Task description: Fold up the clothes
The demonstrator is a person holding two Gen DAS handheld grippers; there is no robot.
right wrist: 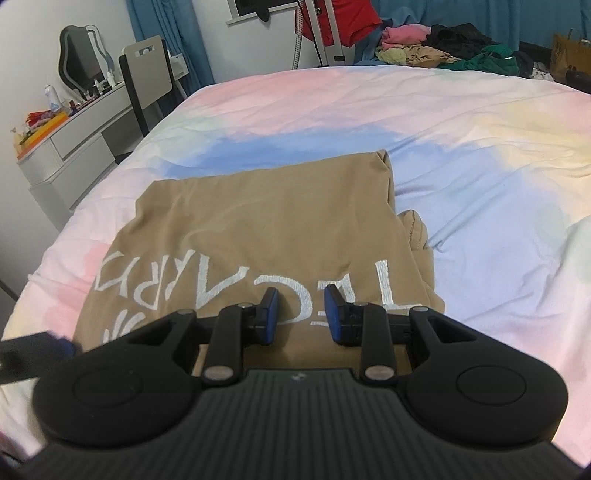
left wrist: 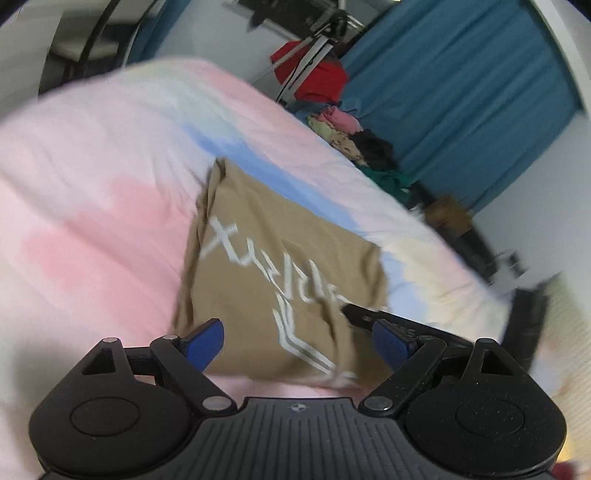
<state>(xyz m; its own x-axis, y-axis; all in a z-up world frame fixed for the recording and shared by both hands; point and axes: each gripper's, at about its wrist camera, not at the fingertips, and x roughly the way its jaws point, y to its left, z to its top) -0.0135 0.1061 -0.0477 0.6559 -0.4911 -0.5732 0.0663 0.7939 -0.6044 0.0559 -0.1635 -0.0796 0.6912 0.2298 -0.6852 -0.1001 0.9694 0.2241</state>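
Note:
A tan shirt (left wrist: 280, 236) (right wrist: 258, 221) with white lettering lies folded into a rough rectangle on the pastel bedsheet (left wrist: 92, 184) (right wrist: 461, 184). A bunched bit of it sticks out at its right side in the right wrist view. My left gripper (left wrist: 299, 332) hovers over the shirt's near edge, jaws wide open and empty, its view blurred. My right gripper (right wrist: 301, 299) is over the lettered end of the shirt, blue pads (right wrist: 272, 299) a narrow gap apart with nothing between them. Its black tip (left wrist: 364, 317) shows in the left wrist view.
A pile of loose clothes (right wrist: 424, 44) (left wrist: 343, 129) lies past the bed's far edge, by a red garment (right wrist: 343, 18) on a stand and blue curtains (left wrist: 461, 92). A grey dresser (right wrist: 74, 125) with a mirror and a chair (right wrist: 147, 66) stand left of the bed.

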